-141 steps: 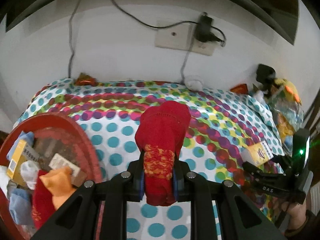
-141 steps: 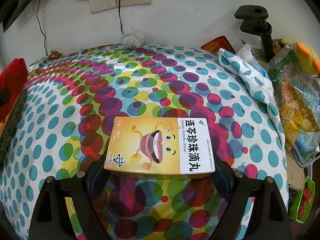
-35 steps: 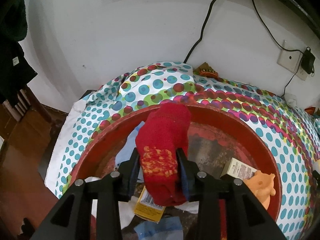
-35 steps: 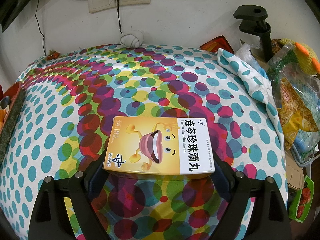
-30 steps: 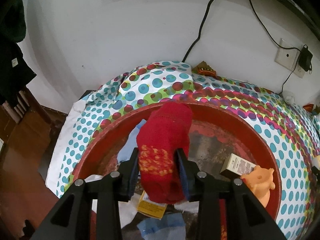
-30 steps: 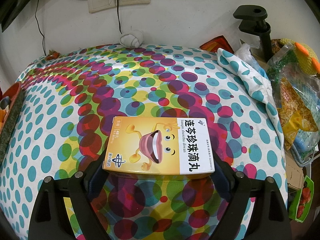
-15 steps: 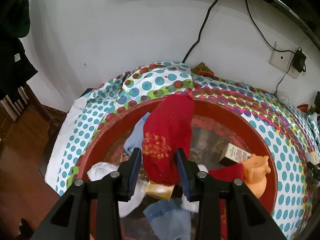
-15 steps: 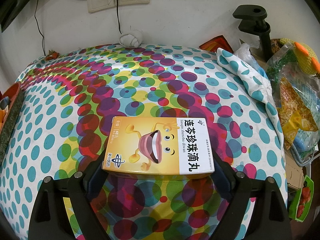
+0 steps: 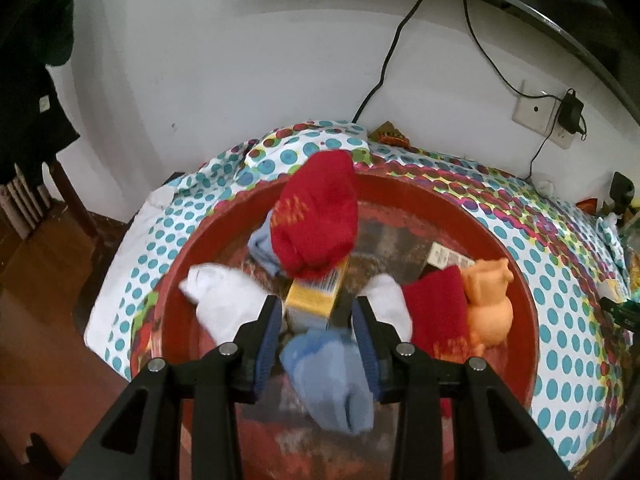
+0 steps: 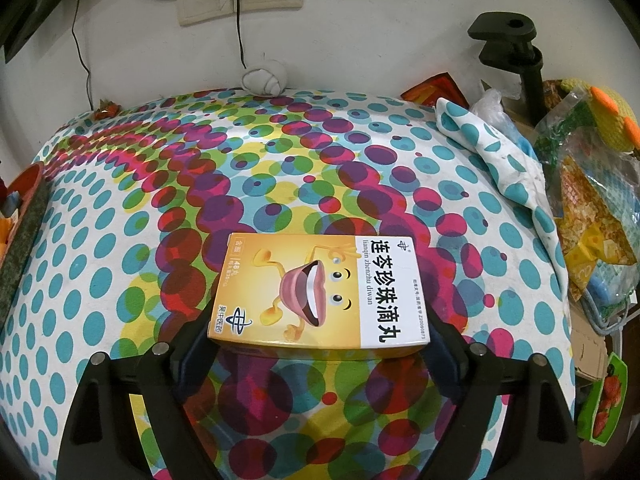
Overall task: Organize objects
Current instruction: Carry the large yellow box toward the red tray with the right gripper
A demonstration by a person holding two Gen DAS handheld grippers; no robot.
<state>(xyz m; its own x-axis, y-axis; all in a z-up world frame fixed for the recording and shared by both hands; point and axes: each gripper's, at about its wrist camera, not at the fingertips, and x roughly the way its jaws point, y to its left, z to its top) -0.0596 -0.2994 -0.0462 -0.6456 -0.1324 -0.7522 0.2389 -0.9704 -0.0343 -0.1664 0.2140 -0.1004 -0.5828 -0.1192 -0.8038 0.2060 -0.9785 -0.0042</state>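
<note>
Already your left tongs (image 9: 316, 324) are opening over the red basin (image 9: 516, 276), nothing between the pads; the red sock (image 9: 316, 216) looks let go, seemingly dropping onto the pile of white and blue socks, small boxes and an orange toy (image 9: 486, 300). That much is sorted. Your right tongs (image 10: 320, 334) grip the yellow medicine box (image 10: 320, 292) across its long side, just above the dotted worktop (image 10: 120, 240), yet their jaws are easing inward slightly. Its cartoon mouth face is glossy, flat and undented. It has yet to reach the basin.
</note>
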